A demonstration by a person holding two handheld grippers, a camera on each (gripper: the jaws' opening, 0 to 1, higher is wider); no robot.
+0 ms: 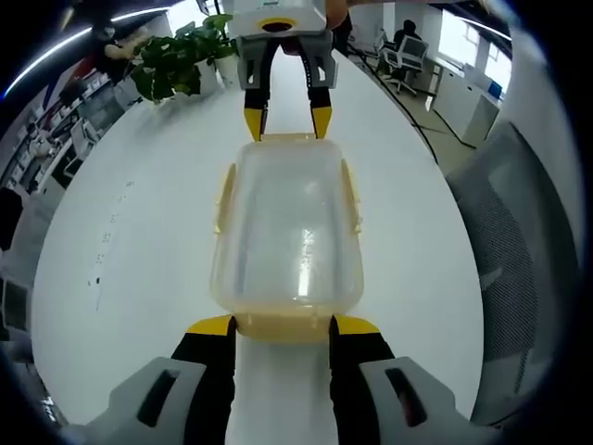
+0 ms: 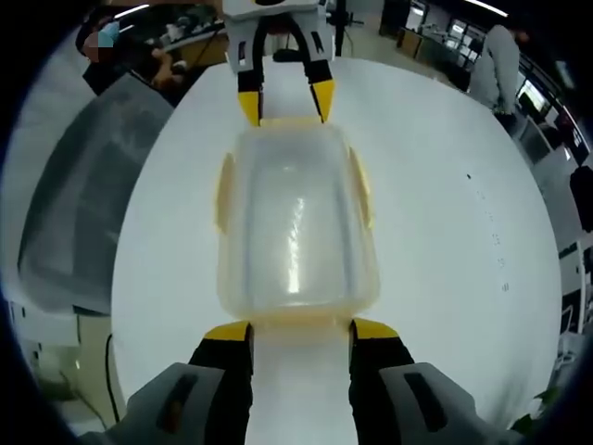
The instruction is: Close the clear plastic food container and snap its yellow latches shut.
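The clear plastic container [image 1: 287, 232] lies on the white table [image 1: 139, 241] with its lid on top. Yellow latches [image 1: 352, 195] stand out from its long sides. My left gripper [image 1: 283, 324] is open, its yellow tips on either side of the container's near end. Across from it, my right gripper [image 1: 287, 120] is open at the far end. In the right gripper view the same container [image 2: 296, 232] lies lengthwise, side latches [image 2: 359, 185] flared out. There my right gripper [image 2: 301, 330] straddles the near end and my left gripper [image 2: 285, 104] the far one.
A potted plant [image 1: 176, 60] stands at the table's far corner. A grey mesh chair [image 1: 519, 241] is beside the table edge, also seen as the chair [image 2: 83, 204]. People [image 2: 496, 56] and desks are in the background.
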